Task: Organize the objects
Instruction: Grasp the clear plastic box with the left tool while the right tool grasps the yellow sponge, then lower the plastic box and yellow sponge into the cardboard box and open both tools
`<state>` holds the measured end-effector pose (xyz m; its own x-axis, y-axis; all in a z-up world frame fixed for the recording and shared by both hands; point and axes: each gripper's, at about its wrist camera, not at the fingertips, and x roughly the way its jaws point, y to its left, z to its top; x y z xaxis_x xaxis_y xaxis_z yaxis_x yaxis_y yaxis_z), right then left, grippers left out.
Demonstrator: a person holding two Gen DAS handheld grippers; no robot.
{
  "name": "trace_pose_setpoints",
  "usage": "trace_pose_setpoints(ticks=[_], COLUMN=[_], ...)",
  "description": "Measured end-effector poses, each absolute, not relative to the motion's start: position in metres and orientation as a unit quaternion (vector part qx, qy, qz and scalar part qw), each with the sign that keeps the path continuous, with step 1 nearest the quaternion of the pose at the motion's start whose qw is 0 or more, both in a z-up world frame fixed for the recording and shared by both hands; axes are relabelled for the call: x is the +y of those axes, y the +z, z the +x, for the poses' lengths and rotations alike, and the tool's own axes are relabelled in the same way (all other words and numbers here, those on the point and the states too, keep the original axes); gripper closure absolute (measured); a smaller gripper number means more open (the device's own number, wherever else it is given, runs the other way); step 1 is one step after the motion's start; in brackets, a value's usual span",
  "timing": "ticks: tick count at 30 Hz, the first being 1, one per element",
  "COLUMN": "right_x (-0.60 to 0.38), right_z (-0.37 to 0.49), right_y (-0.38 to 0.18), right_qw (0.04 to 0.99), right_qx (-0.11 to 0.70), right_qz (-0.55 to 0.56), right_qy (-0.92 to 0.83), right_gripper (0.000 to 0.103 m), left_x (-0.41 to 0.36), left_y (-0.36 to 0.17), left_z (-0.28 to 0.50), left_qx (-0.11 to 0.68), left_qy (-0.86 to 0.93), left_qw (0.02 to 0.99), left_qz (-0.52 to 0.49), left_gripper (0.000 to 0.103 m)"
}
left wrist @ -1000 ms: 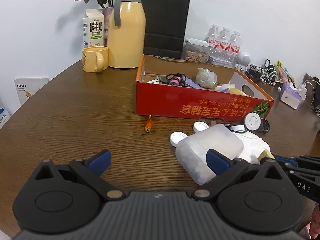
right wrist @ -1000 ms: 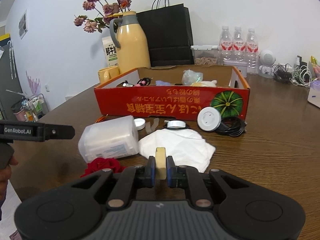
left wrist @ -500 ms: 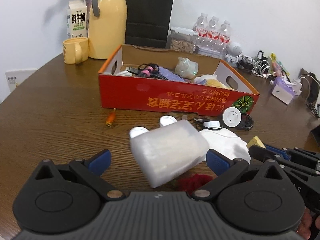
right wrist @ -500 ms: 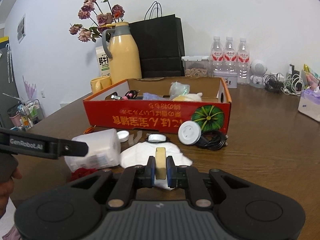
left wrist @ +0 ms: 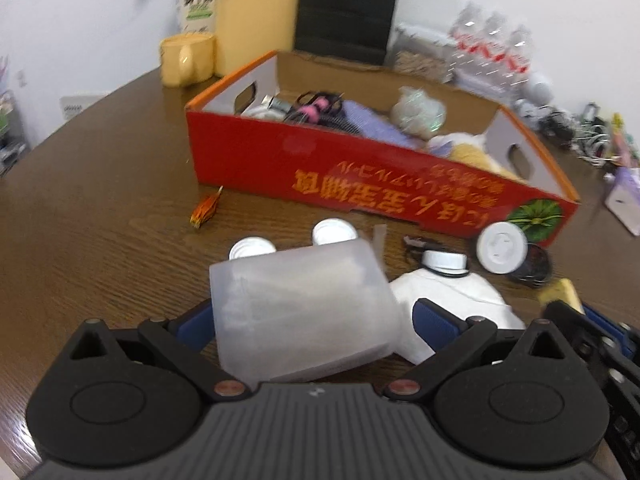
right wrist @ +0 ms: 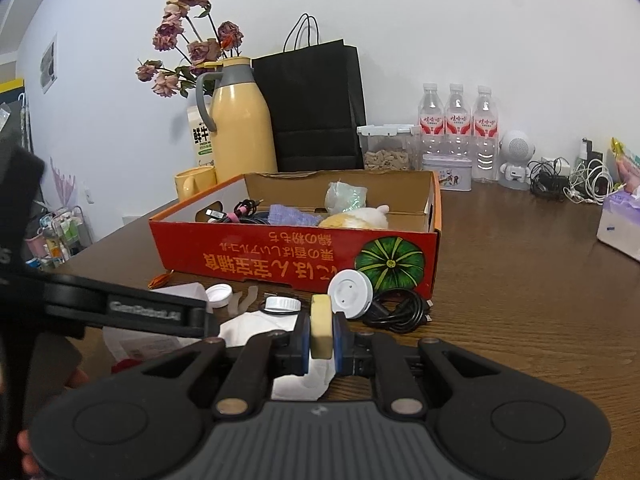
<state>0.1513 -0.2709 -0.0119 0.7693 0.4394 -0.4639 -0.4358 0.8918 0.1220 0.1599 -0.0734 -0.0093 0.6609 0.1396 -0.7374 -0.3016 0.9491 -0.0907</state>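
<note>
The red cardboard box (right wrist: 296,256) sits on the wooden table (right wrist: 520,300), already holding cables and soft items. In front of the box lies a translucent plastic container (left wrist: 304,312); the left gripper (left wrist: 308,320) has its jaws spread wide on either side of it, pads not visibly pressing. Just right of the container, still in front of the box, the right gripper (right wrist: 322,338) is pinching a small yellow block (right wrist: 321,330) above a white cloth (left wrist: 448,300).

Box (right wrist: 296,256): on the table (right wrist: 520,280), behind the bottle caps (left wrist: 334,231).
Thermos (right wrist: 240,120): behind the box, left of the paper bag (right wrist: 316,108).
</note>
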Motion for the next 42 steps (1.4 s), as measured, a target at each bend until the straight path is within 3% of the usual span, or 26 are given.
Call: trace_pose_setpoints(ticks=[8, 10, 21, 42], right_x=[-0.273, -0.272, -0.266, -0.234], right_z=[0.158, 0.158, 0.158, 0.177], right_y=[-0.016, -0.016, -0.014, 0.027], right_qw=[0.937, 0.937, 0.937, 0.950], right_qx=[0.253, 0.254, 0.258, 0.214], right_qz=[0.009, 0.009, -0.003, -0.025], right_qy=[0.240, 0.241, 0.235, 0.226], right_gripper=[0.093, 0.093, 0.093, 0.093], left_x=[-0.068, -0.068, -0.059, -0.043], left_y=[-0.016, -0.015, -0.007, 0.057], left_z=[0.168, 0.166, 0.159, 0.157], left_qx=[0.388, 0.382, 0.369, 0.272], left_qy=[0.155, 0.148, 0.102, 0.035], left_qw=[0.902, 0.906, 0.919, 0.960], left_qz=[-0.109, -0.110, -0.096, -0.063], left_gripper=[0.000, 0.011, 0.019, 0.019])
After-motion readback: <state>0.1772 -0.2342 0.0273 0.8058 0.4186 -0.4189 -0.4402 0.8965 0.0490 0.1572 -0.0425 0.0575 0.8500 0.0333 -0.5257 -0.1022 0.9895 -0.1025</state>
